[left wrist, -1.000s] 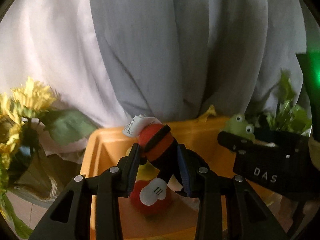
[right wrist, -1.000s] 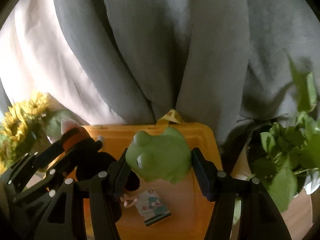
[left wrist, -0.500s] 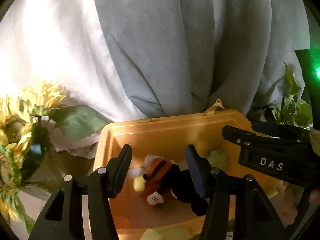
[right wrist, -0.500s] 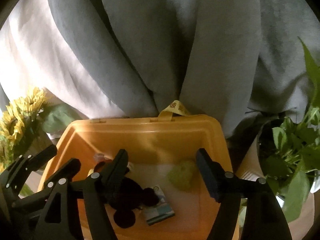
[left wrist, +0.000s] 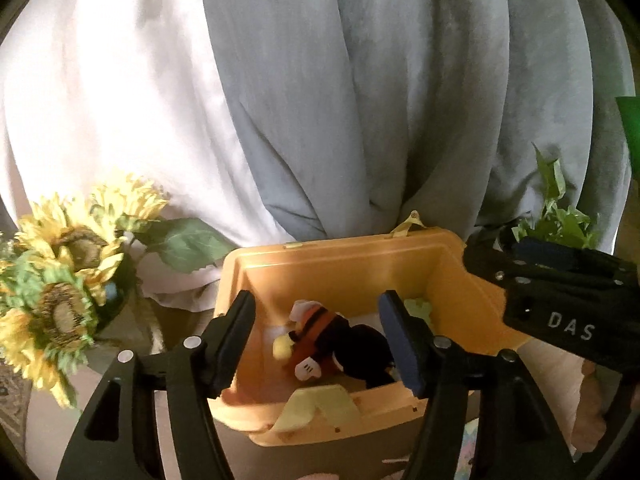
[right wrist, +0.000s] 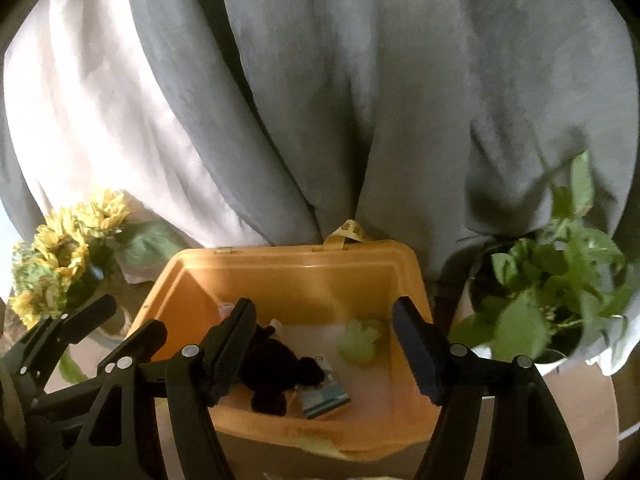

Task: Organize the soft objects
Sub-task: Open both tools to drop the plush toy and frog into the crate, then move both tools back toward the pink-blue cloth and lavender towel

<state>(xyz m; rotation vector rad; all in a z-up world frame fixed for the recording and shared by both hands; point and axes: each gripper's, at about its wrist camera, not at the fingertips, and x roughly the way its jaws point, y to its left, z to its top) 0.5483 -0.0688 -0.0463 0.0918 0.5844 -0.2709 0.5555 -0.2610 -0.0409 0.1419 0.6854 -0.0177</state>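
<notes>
Plush toys: mouse (left wrist: 340, 344) & frog (right wrist: 360, 340) lie in orange bin (left wrist: 340, 264).
Your L claw (left wrist: 320, 344) is opening above the mouse, nothing gripped; R claw (right wrist: 328, 348) wide, empty, frog below it.

My left gripper (left wrist: 318, 340): matte black plastic arms w/ triangular cutouts, silver screw heads at the pivots, dark blue ribbed pads on the fingers (left wrist: 400, 344). Right gripper (right wrist: 326, 344): same black build, silver screws. Its side, at 3 o'clock in left view, carries white "DAS" lettering.
</notes>
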